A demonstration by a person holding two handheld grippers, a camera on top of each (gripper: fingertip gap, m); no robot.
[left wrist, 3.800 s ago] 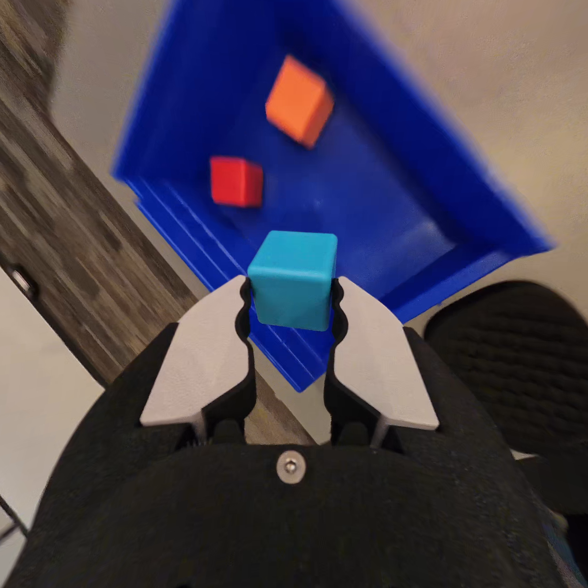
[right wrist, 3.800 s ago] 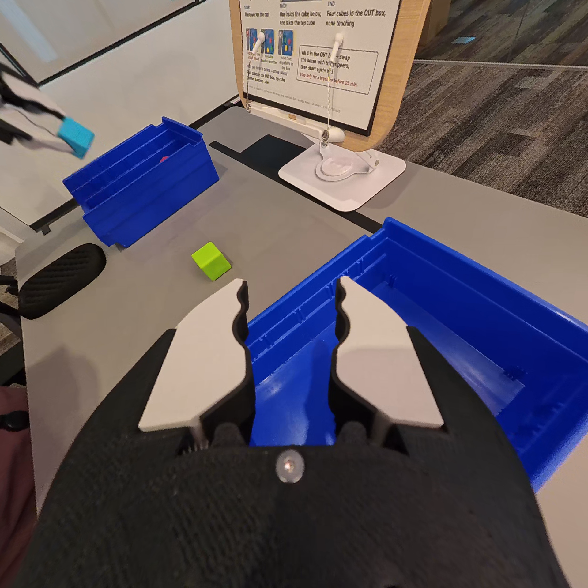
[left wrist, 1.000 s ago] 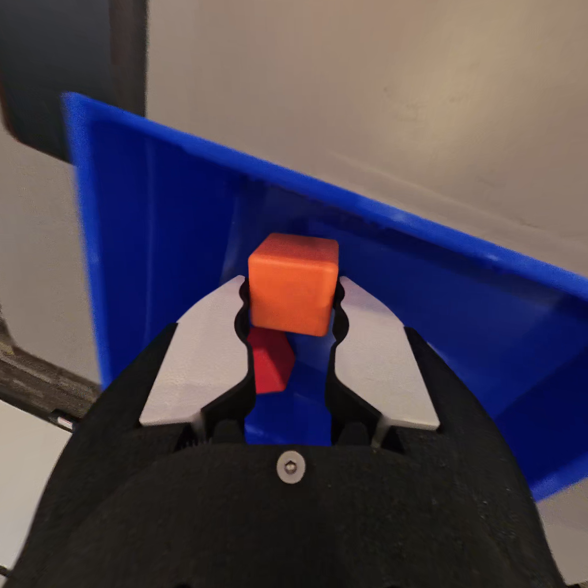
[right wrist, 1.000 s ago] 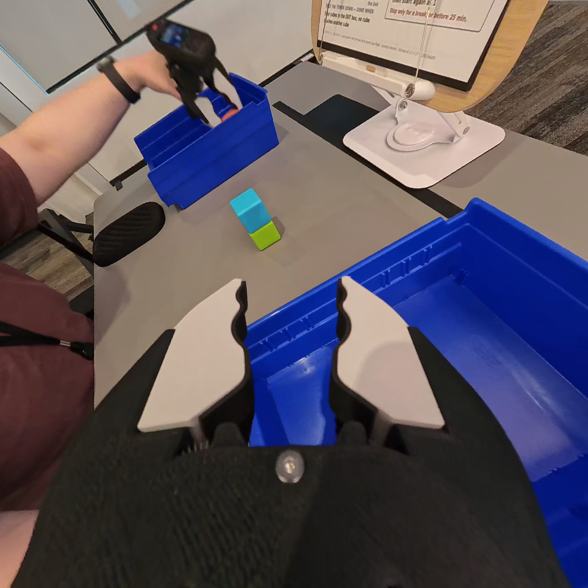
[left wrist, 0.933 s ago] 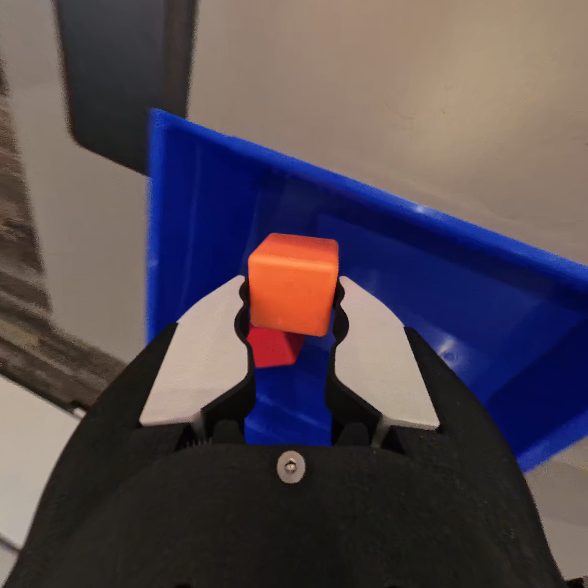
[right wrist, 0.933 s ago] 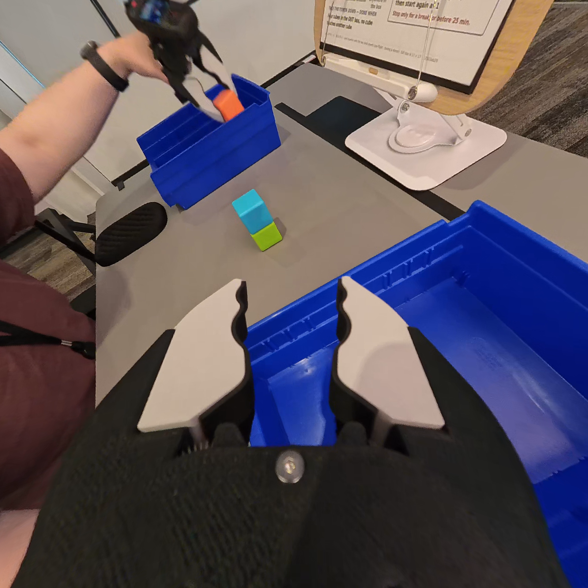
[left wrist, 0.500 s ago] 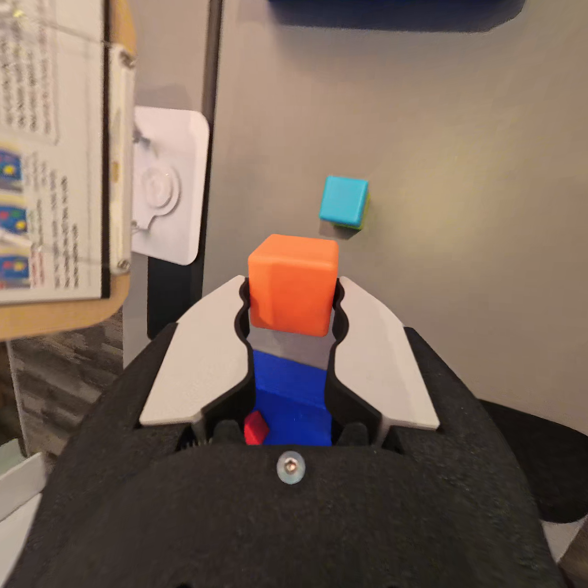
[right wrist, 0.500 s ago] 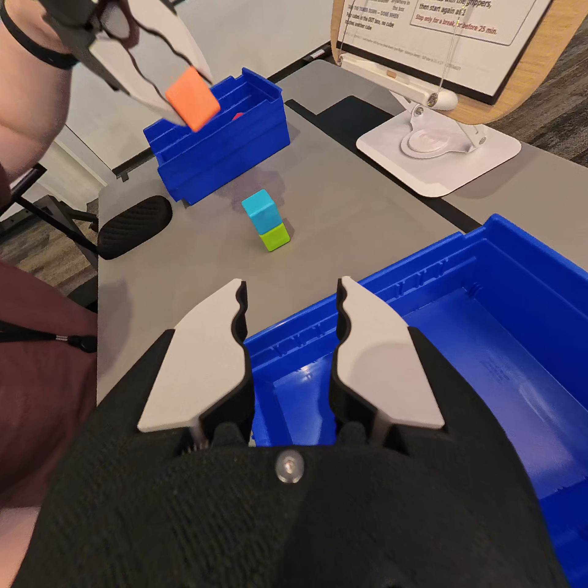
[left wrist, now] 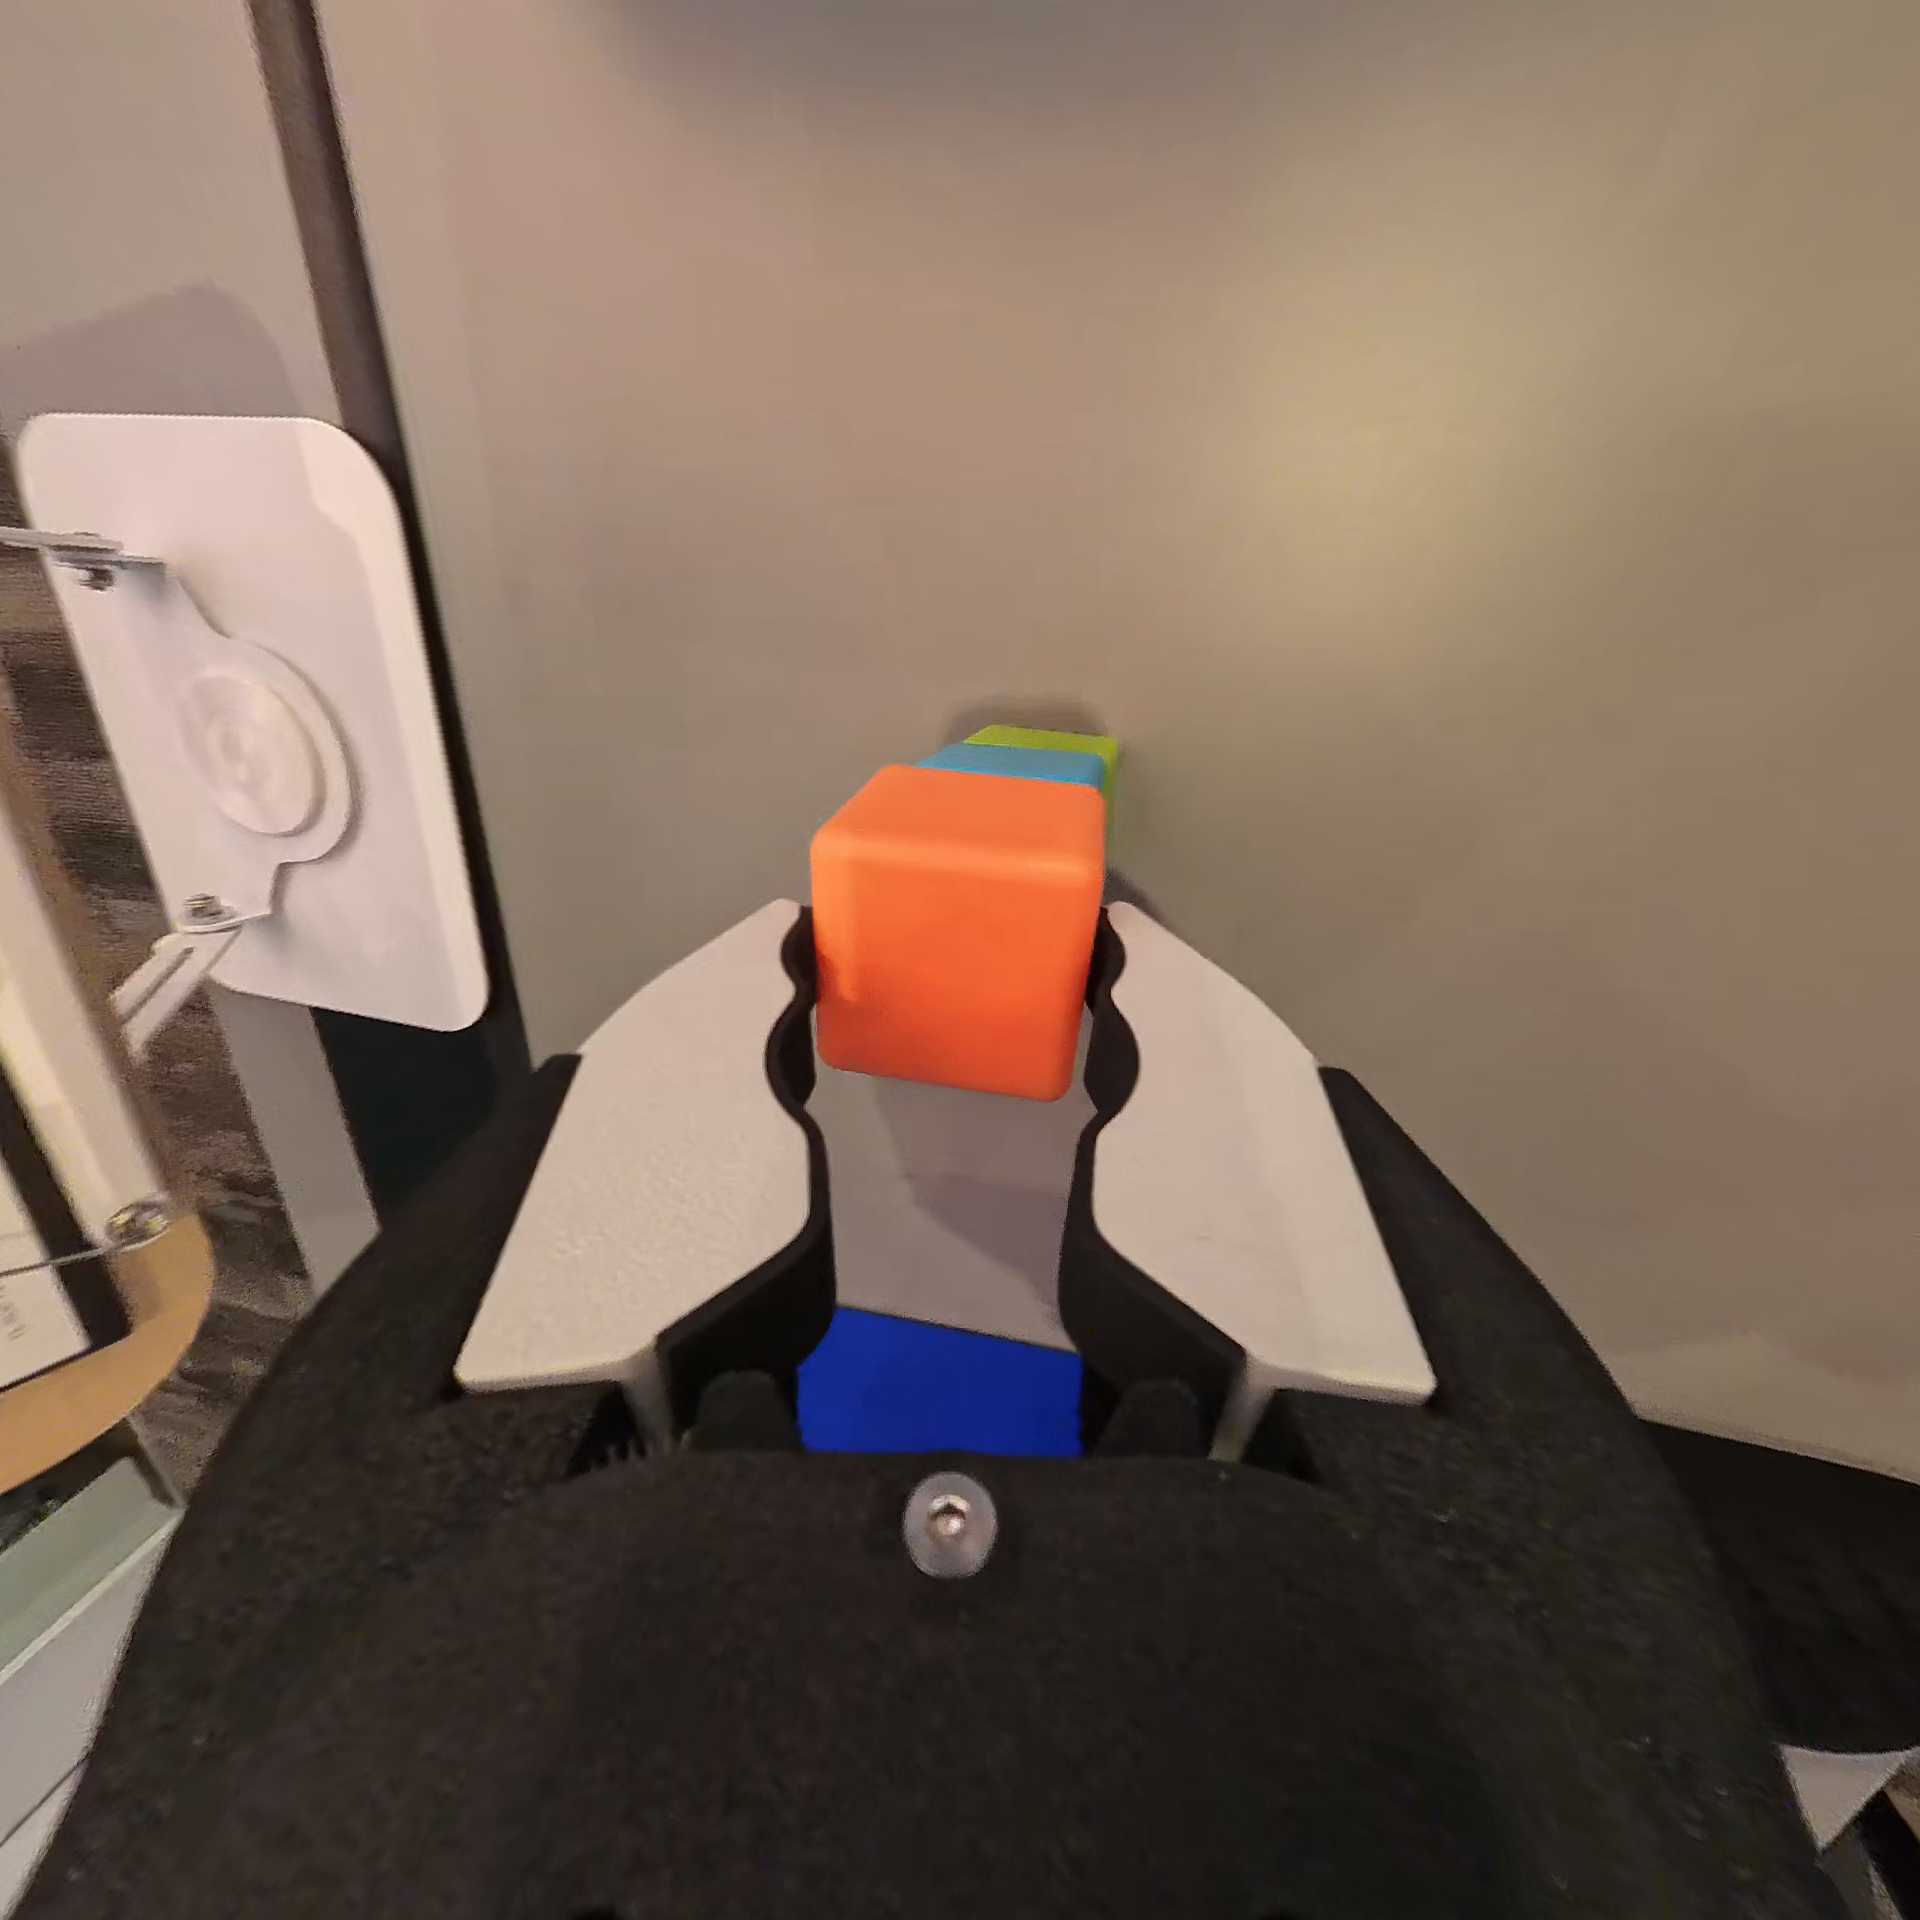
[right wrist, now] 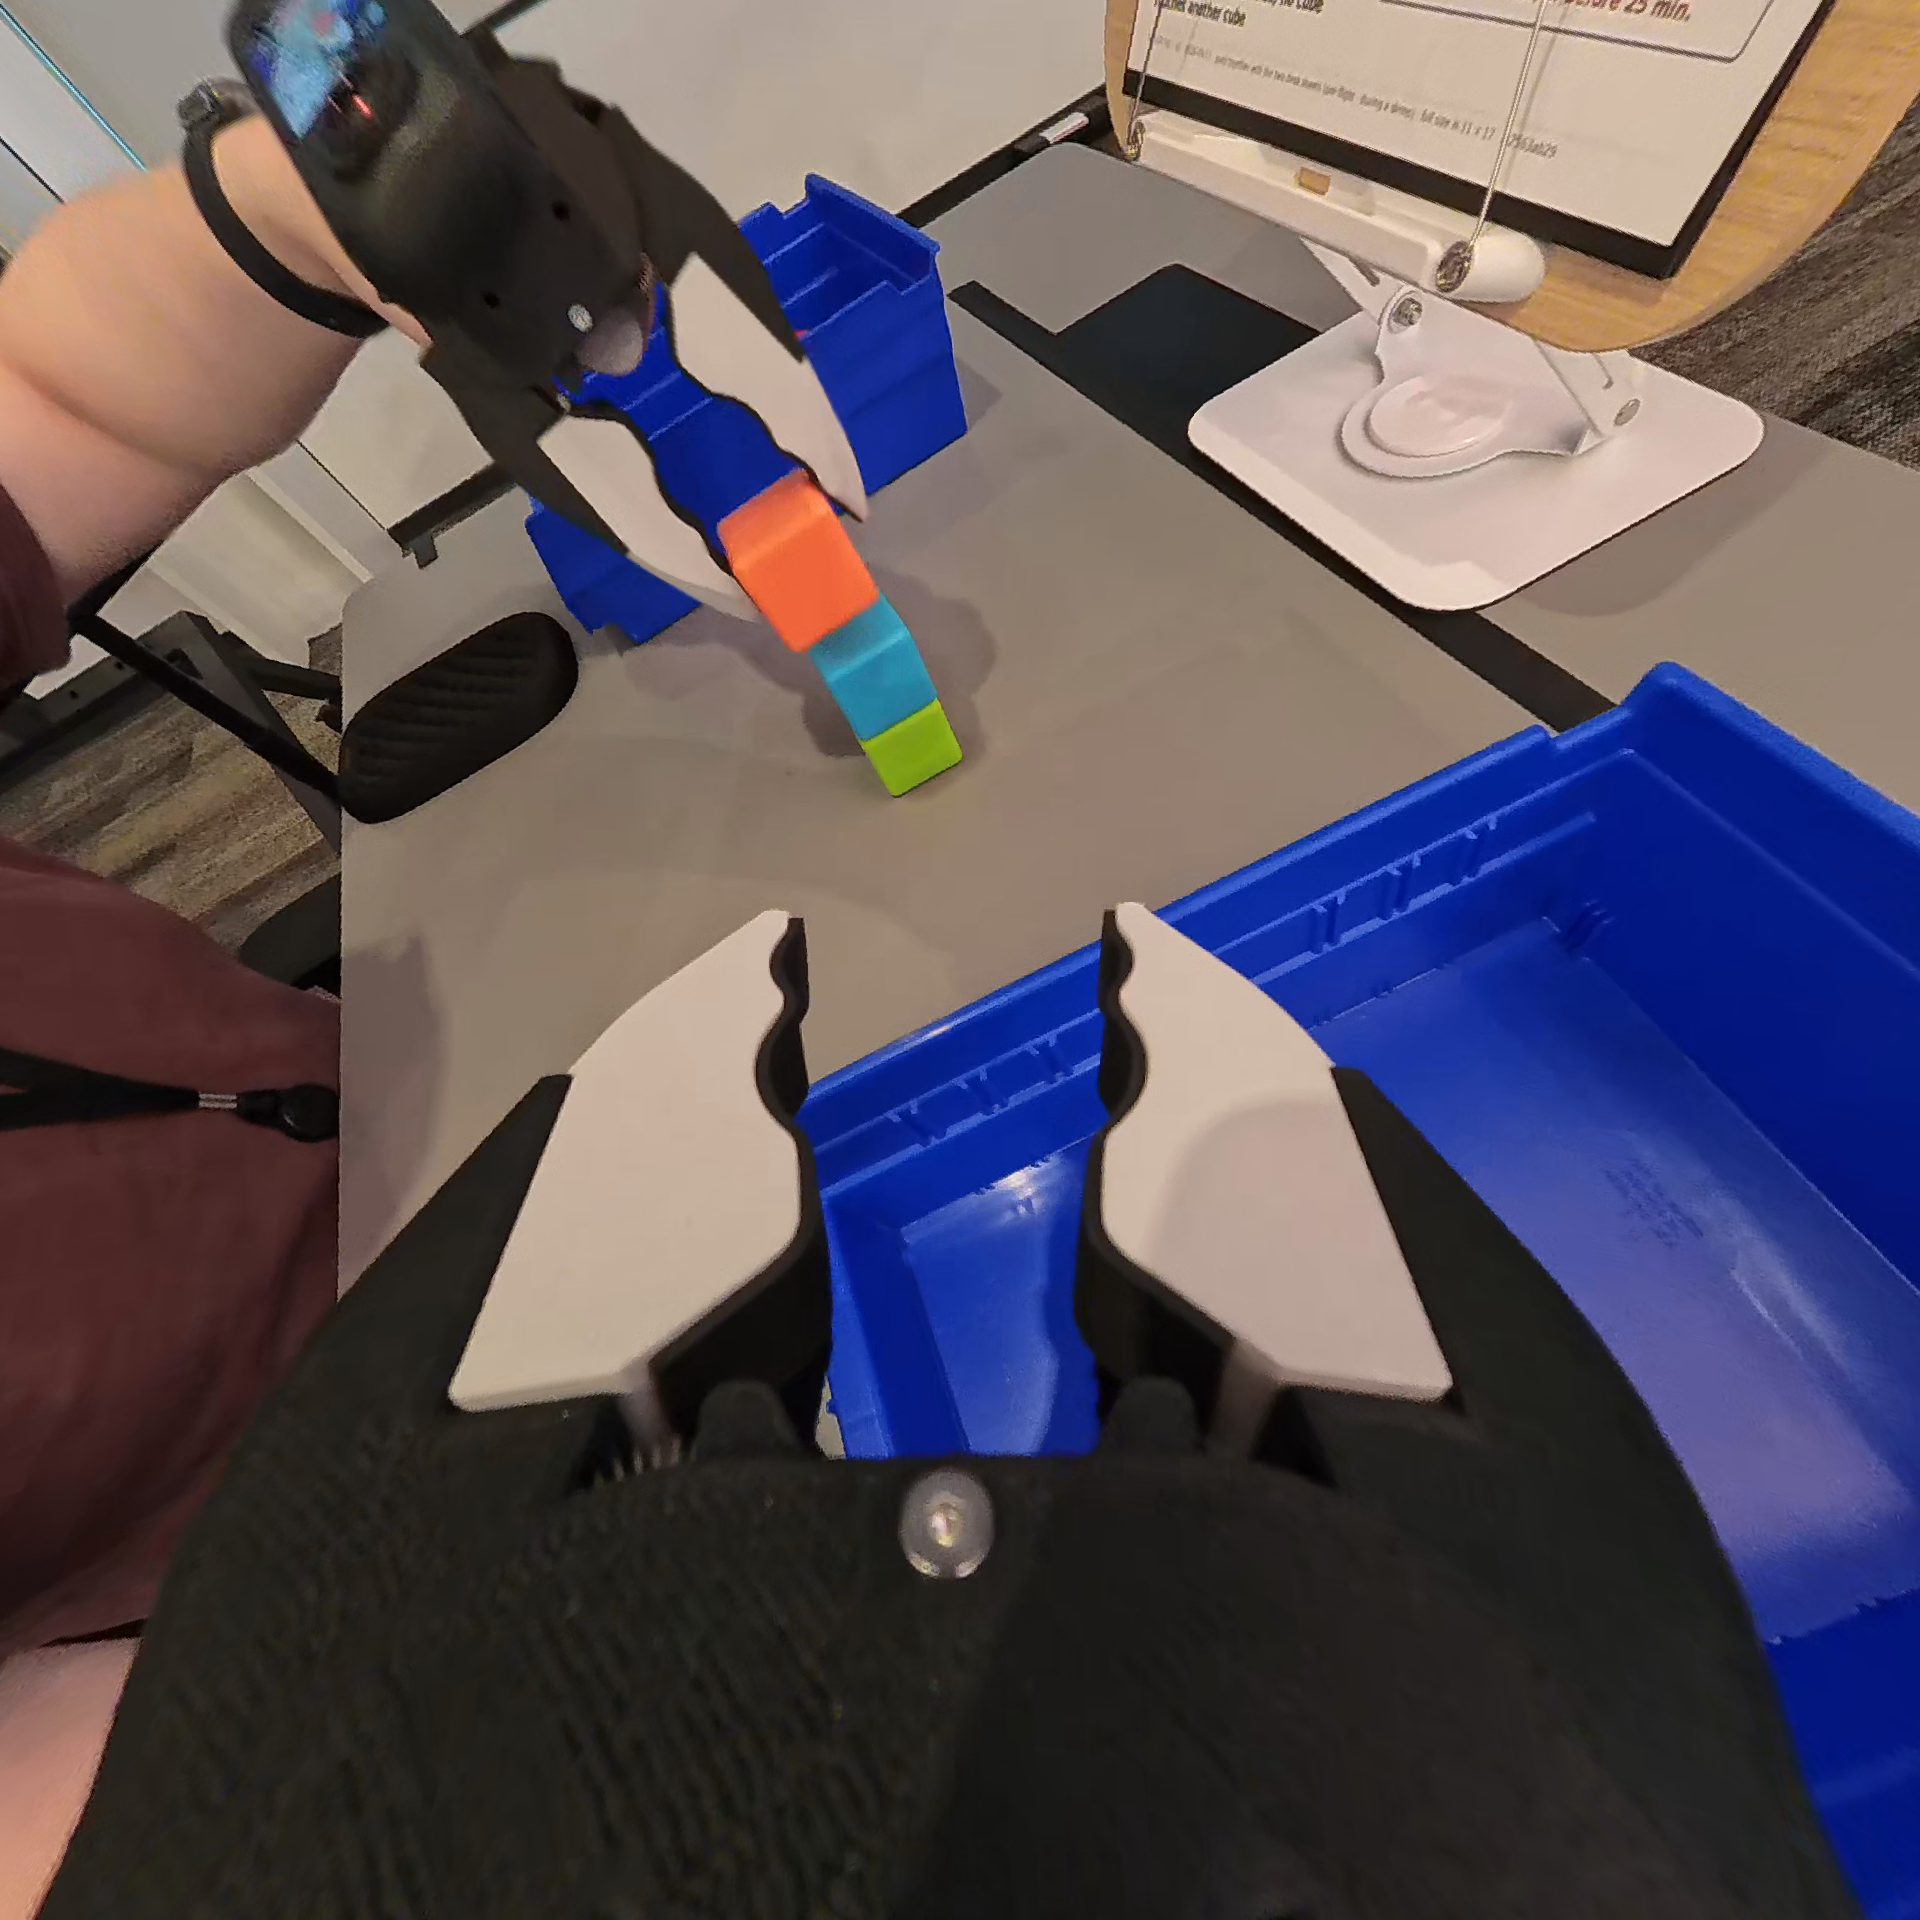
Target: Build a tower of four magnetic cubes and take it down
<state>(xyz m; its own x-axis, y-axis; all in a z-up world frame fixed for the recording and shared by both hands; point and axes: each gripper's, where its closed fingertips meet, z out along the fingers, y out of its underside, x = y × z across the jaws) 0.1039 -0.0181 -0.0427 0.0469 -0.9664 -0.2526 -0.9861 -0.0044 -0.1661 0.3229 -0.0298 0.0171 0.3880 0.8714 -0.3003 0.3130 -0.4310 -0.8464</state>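
Pinching the orange cube by its sides, my left hand-held gripper kept the bottom face clear to meet the teal cube atop the green cube mid-desk. At 5 o'clock, my right hand-held gripper waited spread and empty over the near blue bin.

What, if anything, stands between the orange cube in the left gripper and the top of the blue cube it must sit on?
Nothing visible does. The left gripper holds the orange cube right at the top of the blue cube, which sits on the green cube. Whether orange and blue already touch cannot be told.
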